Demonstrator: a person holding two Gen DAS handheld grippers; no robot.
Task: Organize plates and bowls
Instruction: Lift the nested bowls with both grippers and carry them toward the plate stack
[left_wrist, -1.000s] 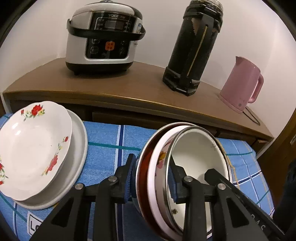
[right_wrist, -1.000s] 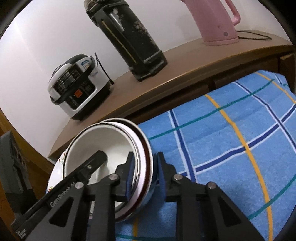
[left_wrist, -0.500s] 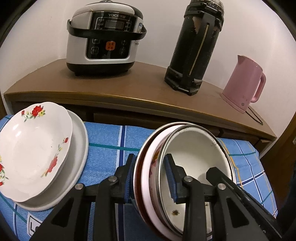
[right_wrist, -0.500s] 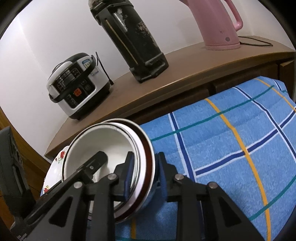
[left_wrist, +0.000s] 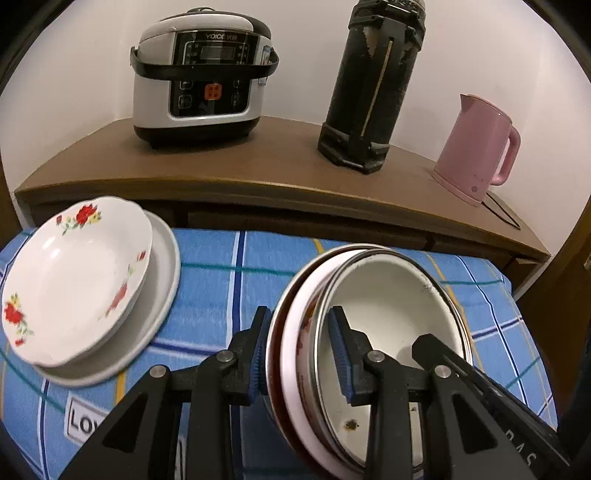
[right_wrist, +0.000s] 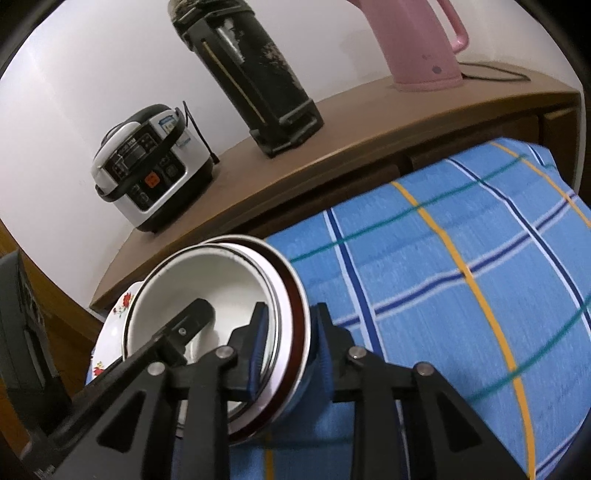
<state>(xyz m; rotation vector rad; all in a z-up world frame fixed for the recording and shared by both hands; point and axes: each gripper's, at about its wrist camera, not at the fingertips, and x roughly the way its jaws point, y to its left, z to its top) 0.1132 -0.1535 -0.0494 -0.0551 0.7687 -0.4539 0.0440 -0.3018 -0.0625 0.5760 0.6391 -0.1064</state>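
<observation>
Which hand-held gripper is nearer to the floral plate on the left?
Left. The left hand-held gripper clamps the bowl stack's rim on the side facing the floral plate; the right hand-held gripper clamps the far rim.

My nested white enamel bowls (left_wrist: 388, 317) sit lower right; flowered white plates (left_wrist: 74, 280) left; grey rice cooker (left_wrist: 199, 74) behind on the brown wooden worktop (left_wrist: 258, 162).

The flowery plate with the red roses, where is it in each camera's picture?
Left wrist view: the flowery plate lies at the left on a plain white plate, on the blue checked cloth.
Right wrist view: only its rim peeks out at the lower left, behind the stack of bowls.
Shared landmark: the rice cooker on the wooden counter.
</observation>
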